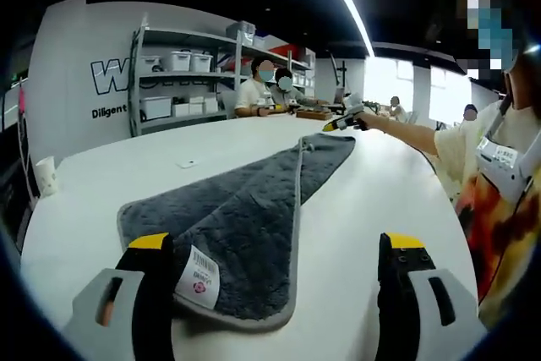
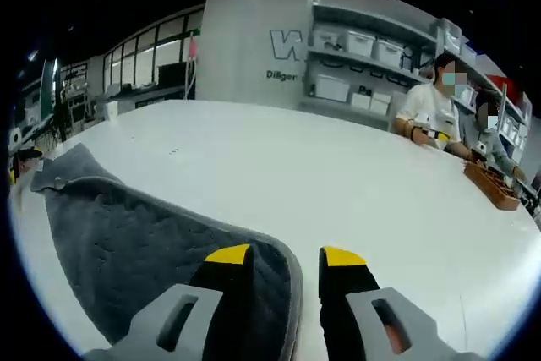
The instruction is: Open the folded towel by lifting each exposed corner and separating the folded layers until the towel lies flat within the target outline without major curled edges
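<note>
Grey towel [image 1: 245, 209] is seen lying folded on white counter [image 1: 363, 192]; left gripper [image 1: 275, 247] fingers spread, right gripper [image 2: 283, 255] fingers spread over towel corner.

Towel [image 1: 254, 209] is looking like plush matt grey cloth, fuzzy nap, with smoother stitched edging; a glossy printed label [image 1: 197, 276] is sitting at its near left corner. Table [image 2: 338, 192] is reading smooth white, faintly sheened. Gripper jaws are showing matt black and grey plastic, yellow tips.
</note>
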The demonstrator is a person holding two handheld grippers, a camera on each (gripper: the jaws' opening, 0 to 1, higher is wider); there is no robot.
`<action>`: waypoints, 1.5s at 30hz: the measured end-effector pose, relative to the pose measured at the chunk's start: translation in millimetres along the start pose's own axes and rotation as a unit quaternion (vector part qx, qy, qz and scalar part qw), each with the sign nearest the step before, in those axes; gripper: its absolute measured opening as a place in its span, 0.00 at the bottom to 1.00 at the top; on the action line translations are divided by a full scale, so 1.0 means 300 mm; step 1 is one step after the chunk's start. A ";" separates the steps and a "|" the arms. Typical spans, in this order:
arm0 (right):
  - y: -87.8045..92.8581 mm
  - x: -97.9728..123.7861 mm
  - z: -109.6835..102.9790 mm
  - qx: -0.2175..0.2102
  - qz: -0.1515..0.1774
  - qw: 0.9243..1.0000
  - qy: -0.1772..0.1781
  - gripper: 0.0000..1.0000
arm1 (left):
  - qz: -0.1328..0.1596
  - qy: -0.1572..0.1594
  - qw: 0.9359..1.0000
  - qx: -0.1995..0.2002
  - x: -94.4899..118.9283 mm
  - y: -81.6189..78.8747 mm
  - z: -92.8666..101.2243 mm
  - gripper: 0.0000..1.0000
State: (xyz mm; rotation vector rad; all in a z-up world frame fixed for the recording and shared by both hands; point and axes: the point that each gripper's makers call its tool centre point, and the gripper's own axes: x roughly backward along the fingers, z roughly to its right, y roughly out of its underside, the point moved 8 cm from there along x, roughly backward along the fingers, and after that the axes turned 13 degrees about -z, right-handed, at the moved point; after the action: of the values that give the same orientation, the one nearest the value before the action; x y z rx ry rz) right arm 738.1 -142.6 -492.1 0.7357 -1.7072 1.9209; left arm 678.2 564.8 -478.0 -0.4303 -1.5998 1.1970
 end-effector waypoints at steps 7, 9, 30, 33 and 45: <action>0.026 -0.045 -0.002 -0.006 -0.022 1.000 -0.004 0.21 | -0.006 -0.003 1.000 0.001 -0.002 0.008 -0.003 1.00; 0.030 -0.050 0.002 -0.012 -0.019 1.000 -0.003 0.10 | -0.004 -0.003 1.000 0.003 -0.003 0.008 -0.003 1.00; -0.007 0.065 -0.060 0.069 0.030 0.997 -0.028 0.00 | -0.009 -0.006 1.000 0.007 -0.001 0.012 -0.012 0.99; -0.006 0.091 -0.079 0.077 0.041 0.995 -0.039 0.00 | -0.008 -0.005 1.000 0.005 0.000 0.010 -0.007 0.99; 0.053 0.273 -0.209 0.161 0.072 0.978 -0.111 0.00 | -0.003 0.000 1.000 0.003 0.005 0.003 0.003 0.99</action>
State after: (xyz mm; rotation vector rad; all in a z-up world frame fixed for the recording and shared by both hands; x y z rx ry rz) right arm 661.0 -82.9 -454.8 1.0028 -1.6312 2.3256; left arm 676.6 565.9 -478.0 -0.4214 -1.5965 1.1983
